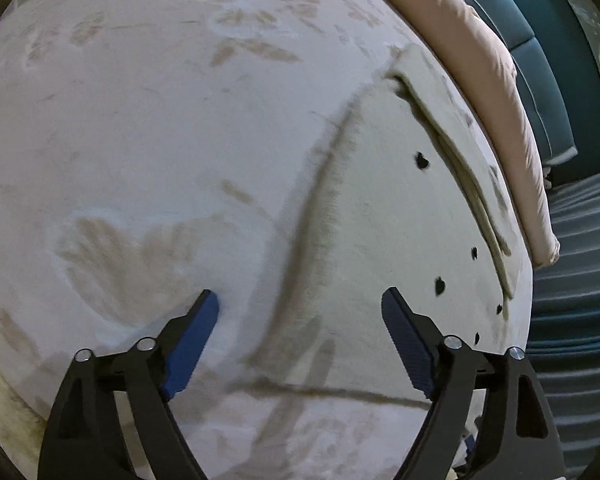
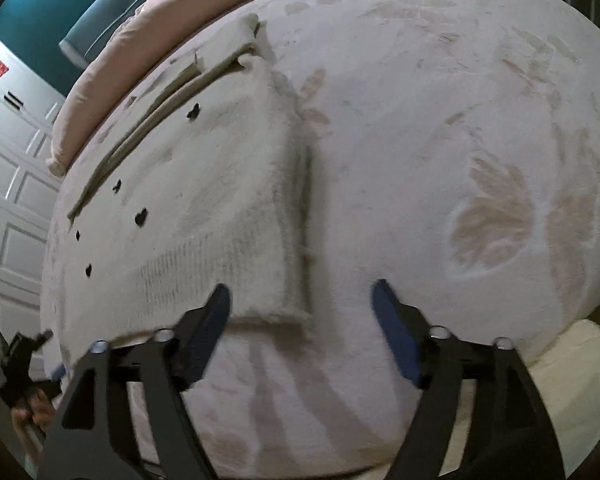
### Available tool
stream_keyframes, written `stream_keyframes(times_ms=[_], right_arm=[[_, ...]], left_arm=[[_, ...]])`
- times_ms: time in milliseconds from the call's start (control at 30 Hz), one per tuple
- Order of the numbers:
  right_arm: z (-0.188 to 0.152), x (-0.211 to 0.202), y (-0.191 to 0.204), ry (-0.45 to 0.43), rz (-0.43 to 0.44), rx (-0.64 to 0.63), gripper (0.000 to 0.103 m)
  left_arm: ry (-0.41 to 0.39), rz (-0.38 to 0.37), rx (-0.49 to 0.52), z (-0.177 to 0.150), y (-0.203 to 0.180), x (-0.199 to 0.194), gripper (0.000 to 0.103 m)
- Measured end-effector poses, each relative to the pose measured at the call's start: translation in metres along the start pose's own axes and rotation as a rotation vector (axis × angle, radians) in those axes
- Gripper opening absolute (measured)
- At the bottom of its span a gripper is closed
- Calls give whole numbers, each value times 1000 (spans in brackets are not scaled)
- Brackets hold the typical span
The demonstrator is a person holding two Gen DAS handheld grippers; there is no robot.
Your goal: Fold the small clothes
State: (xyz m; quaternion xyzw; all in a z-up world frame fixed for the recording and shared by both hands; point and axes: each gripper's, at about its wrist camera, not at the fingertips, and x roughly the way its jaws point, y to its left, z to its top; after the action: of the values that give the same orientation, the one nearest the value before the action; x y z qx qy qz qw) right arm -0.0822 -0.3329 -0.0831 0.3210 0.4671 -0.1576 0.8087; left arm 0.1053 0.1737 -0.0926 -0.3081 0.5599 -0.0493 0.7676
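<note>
A bed under a pale plush blanket with faint leaf prints filled both views, with a pink pillow along its far edge and a teal headboard behind that. The garment, a fuzzy off-white piece dotted with small black hearts, lay flat on the blanket just in front of the pillow, already partly folded, with a narrow turned-over band on the pillow side. Its long axis appeared to run parallel to the pillow, one short end near the right tongs and a squared corner pointing back toward them. The left tongs hung spread wide and empty above the garment's edge farthest from the pillow; the right tongs were likewise agape and held nothing, straddling that near corner. The likeliest trouble, as I judged it, was the match of textures: cloth and blanket were both pale and furry, so a pinch could take up the blanket with the garment, or only the top layer, and pull the fold open. Uneven lifting by the two tongs could also skew the edges, and a drag across the nap might bunch the piece toward the pillow.
</note>
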Motion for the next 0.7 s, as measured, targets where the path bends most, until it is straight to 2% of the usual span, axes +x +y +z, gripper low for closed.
stream_keyframes(times_ms=[67,167,233,333,400,467,500,533,567,600,700], right_arm=[[5,5,12,-13,14,0,77],[10,17,25,-5,62,16,78],[13,24,35,-6,64,17,78],[18,31,46,-10,64,10,77],[21,32,49,-11,75,17,71],[25,32,50,-10,82,31,58],[28,31,49,-10,86,33,47],[28,31,48,-10,82,34,34],[31,30,47,-6,78,38,26],[32,28,46,-7,85,42,13],[31,7,42,-55,125,46,10]], left_arm=[[45,-58,-1,3,-10,11,83],[59,-58,-3,6,-22,24,87],[59,-48,-6,10,-27,28,87],[54,-79,-26,16,-29,27,85],[55,-82,-15,21,-33,24,68],[71,-49,33,24,-41,24,39],[78,-26,63,24,-46,24,30],[81,-11,89,23,-48,22,10],[85,0,115,22,-51,20,7],[82,14,150,19,-57,15,7],[84,25,229,9,-65,1,6]])
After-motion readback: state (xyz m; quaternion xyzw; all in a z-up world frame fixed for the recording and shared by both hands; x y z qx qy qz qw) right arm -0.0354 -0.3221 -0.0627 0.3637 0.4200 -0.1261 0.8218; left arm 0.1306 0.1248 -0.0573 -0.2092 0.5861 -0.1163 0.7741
